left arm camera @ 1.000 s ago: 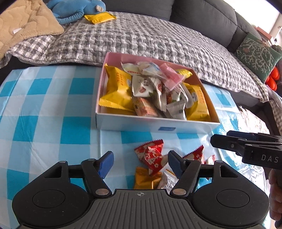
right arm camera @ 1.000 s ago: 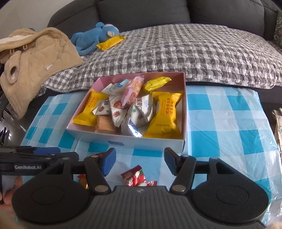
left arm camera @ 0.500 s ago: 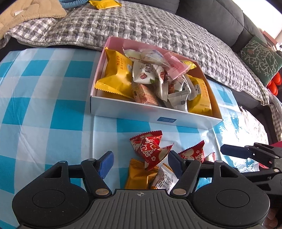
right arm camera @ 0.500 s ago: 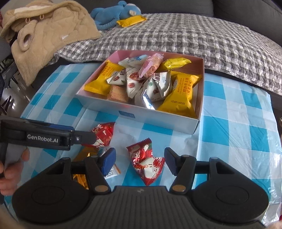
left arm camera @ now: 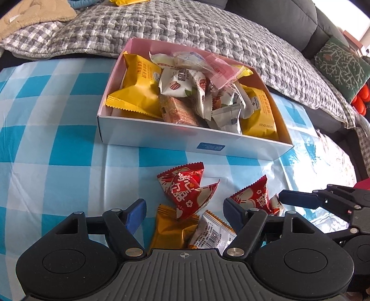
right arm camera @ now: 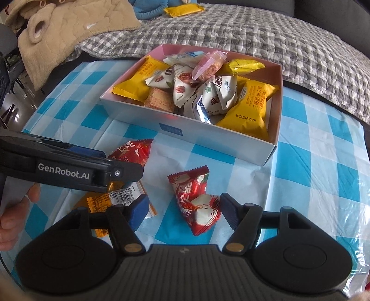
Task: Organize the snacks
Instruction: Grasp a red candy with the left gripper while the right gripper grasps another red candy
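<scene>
A white box with a pink inside (left arm camera: 161, 136) (right arm camera: 208, 141) holds several yellow, white and pink snack packets. Loose snacks lie on the checked cloth in front of it. My left gripper (left arm camera: 183, 210) is open, low over a red packet (left arm camera: 187, 189), an orange packet (left arm camera: 171, 231) and a clear barcode packet (left arm camera: 208, 233). My right gripper (right arm camera: 183, 209) is open around a second red packet (right arm camera: 196, 203), which also shows in the left wrist view (left arm camera: 254, 196). The left gripper shows from the side in the right wrist view (right arm camera: 69, 169).
The blue and white checked tablecloth (left arm camera: 46, 139) covers the table. Behind it is a sofa with a grey checked quilt (right arm camera: 254, 30), a beige garment (right arm camera: 57, 30), a blue plush toy, a yellow packet (right arm camera: 182, 10) and a green cushion (left arm camera: 340, 64).
Both grippers have come lower and closer to the loose snacks. The right gripper's fingers now flank the second red packet. Both stay open.
</scene>
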{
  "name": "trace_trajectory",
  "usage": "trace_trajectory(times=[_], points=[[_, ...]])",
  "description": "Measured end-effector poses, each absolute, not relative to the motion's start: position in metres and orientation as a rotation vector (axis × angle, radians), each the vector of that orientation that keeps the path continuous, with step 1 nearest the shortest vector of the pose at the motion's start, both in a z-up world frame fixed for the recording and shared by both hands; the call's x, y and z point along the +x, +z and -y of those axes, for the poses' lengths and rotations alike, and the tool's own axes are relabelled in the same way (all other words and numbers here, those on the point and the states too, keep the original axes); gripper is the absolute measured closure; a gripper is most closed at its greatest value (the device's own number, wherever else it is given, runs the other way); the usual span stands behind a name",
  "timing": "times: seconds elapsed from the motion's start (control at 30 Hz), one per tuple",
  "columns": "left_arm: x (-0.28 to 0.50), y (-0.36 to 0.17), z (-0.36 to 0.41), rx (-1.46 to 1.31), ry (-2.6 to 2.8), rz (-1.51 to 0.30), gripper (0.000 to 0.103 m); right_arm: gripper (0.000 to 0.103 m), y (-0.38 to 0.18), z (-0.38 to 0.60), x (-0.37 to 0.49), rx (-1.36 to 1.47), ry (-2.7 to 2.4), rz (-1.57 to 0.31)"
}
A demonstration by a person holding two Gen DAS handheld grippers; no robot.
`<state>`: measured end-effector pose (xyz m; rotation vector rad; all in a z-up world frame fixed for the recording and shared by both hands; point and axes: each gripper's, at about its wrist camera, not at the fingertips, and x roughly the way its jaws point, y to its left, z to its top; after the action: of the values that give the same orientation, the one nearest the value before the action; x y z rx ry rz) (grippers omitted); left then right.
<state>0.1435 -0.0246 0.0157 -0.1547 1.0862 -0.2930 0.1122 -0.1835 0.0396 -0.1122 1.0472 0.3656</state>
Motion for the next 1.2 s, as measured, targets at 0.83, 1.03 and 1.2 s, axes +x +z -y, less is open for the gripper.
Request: trace_trajectory(times=[0.83,1.03,1.2], points=[[0.146,0.025,0.016,-0.124,-0.256,-1.039,0.103,0.079,0.045,0.198,0.119,0.010,0.333,-1.053],[0.145,0.027,0.012,-0.134,-0.265,-1.043,0.103,0.079,0.046,0.200,0.119,0.026,0.321,-1.043],[0.147,0.031,0.000,-0.175,-0.260,-1.051,0.101,0.079,0.050,0.203,0.120,0.047,0.311,-1.026]])
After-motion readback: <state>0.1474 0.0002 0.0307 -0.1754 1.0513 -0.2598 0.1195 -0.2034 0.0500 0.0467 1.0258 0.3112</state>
